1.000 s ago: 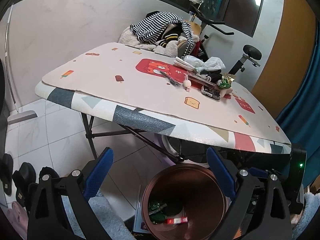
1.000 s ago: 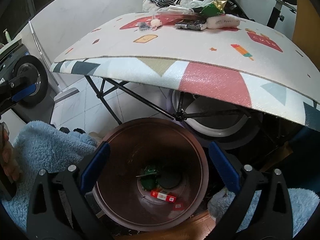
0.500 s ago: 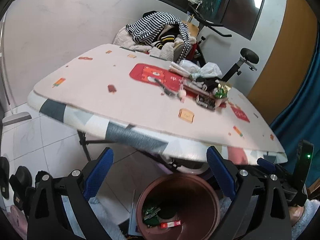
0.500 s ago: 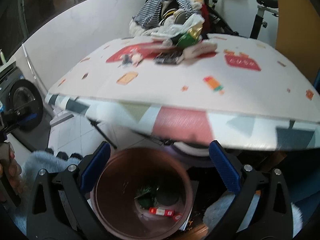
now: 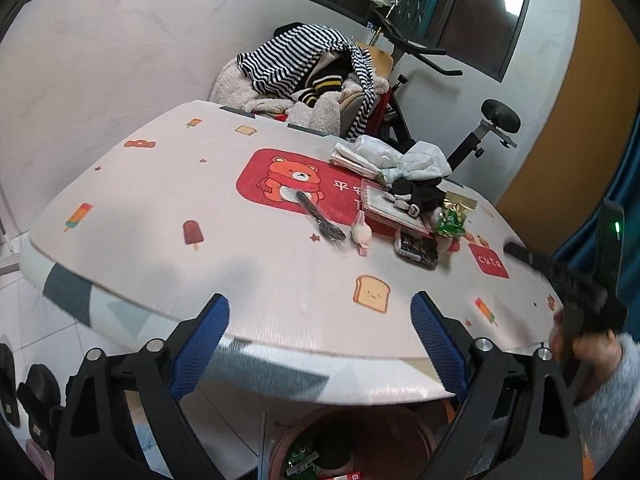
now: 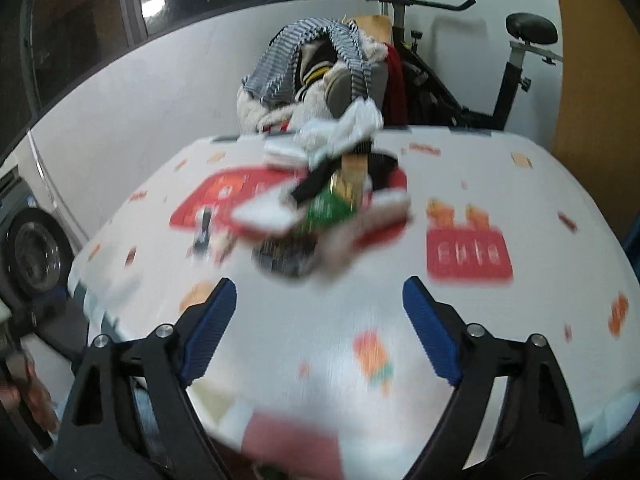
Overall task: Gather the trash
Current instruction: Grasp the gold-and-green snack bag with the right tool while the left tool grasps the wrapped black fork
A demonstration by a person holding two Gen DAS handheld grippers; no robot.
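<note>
While both grippers point down at the table (image 5: pixel 132 248), no piece of trash is in hand; the step under way reads as the reach from the bin toward the next piece. From left to right in the left wrist view: a plastic-wrapped black utensil (image 5: pixel 320 222) lies on the red bear print, a small pink-and-white object (image 5: pixel 361 233) just beside it, then a dark wrapper (image 5: pixel 416 247), a green-and-gold foil wrapper (image 5: pixel 452 220), and behind these a heap of white plastic bags (image 5: pixel 394 158) over a flat red-edged box (image 5: pixel 390 210). The brown bin (image 5: pixel 352 446) stands on the floor under the near table edge, with some wrappers already inside. The left gripper (image 5: pixel 320 330) has its blue-padded fingers (image 5: pixel 200 344) spread wide with nothing between them; its jaws have just been closing slightly. At far right, a person's hand (image 5: pixel 588 344) carries the other tool. In the blurred right wrist view, the right gripper (image 6: pixel 320 320) is likewise spread and empty, jaws just closing a little, aimed at the same heap (image 6: pixel 320 216). The next move probably calls for choosing one loose wrapper, lowering the fingers to either side of it and pinching, without dragging its neighbours.
</note>
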